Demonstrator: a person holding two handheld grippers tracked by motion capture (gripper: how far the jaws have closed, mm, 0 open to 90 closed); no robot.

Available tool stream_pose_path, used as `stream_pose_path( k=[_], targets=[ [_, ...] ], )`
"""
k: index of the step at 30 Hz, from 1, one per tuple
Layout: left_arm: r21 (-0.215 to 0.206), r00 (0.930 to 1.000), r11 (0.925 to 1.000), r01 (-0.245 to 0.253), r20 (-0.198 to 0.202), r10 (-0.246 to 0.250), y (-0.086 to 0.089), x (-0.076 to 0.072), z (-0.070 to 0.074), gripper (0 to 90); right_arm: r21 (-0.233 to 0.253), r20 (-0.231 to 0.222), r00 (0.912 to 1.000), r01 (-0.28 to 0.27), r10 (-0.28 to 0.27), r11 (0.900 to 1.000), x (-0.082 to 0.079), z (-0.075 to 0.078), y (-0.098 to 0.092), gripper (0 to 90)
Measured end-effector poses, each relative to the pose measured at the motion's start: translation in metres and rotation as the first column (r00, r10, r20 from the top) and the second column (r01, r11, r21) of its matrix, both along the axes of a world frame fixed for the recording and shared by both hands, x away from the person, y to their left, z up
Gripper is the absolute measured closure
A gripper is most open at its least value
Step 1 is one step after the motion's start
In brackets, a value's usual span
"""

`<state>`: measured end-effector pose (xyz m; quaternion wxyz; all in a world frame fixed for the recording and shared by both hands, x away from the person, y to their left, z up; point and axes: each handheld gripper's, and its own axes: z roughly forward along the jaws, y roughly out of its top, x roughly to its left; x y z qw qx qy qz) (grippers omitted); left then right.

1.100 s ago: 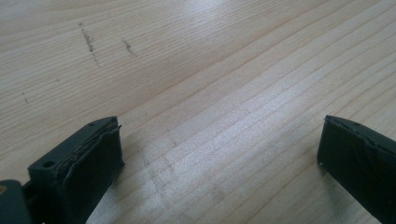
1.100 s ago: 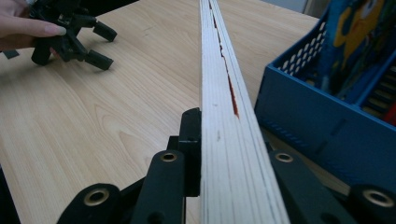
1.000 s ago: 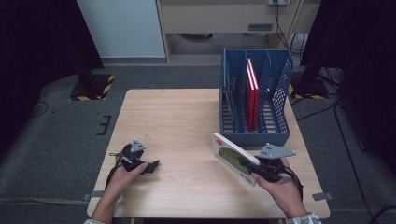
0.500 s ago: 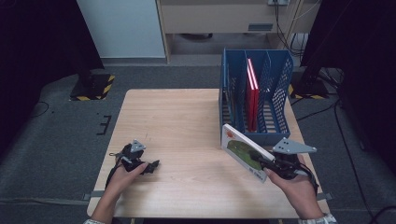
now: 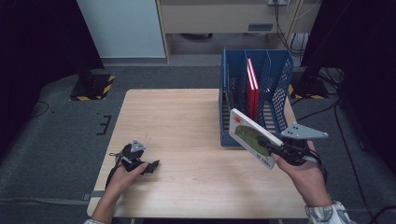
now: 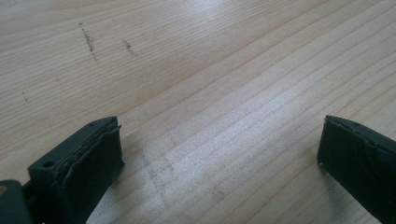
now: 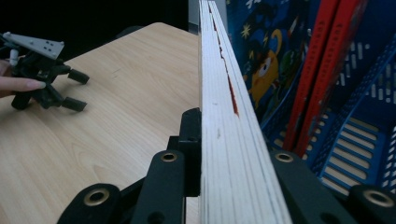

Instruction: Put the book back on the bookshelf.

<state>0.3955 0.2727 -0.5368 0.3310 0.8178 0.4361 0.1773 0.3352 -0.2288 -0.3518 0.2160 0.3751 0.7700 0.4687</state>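
My right gripper [image 5: 275,150] is shut on the lower edge of a thin white book [image 5: 250,136] with a green picture on its cover. I hold the book tilted in the air, just in front of the blue mesh file rack [image 5: 280,84]. In the right gripper view the jaws [image 7: 233,158] clamp the book's page edge [image 7: 219,107], which points toward the rack [image 7: 369,140]. My left gripper [image 5: 152,167] rests on the wooden table [image 5: 187,116] at the front left. Its jaws [image 6: 222,135] stand open over bare wood.
The rack stands at the table's right back and holds a red book [image 5: 252,84] upright. In the right gripper view, red spines [image 7: 317,70] and a blue illustrated cover [image 7: 261,60] sit in its slots. The left gripper [image 7: 74,91] shows far off.
My right gripper has lifted the book, carrying it right and toward the rack while tilting it more upright. The left gripper has stayed put.
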Motion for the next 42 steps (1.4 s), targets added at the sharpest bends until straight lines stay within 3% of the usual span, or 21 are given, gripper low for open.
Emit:
stream_pose_path(
  k=[12,21,42],
  targets=[
    [0.0,1.0,1.0,-0.001,-0.001,0.001,0.0,0.0,0.0,0.0,-0.01,0.003,0.997,0.077,-0.077,0.997,0.015,0.012,-0.019,75.5],
    [0.0,1.0,1.0,-0.001,0.0,0.001,0.0,0.0,0.0,0.0,-0.025,-0.005,0.992,0.126,-0.126,0.992,0.02,0.011,-0.034,75.5],
    [0.0,1.0,1.0,-0.001,-0.001,0.001,0.0,0.0,0.0,0.0,-0.022,-0.031,0.9721,0.232,-0.233,0.972,0.031,0.007,-0.065,75.5]
  ],
)
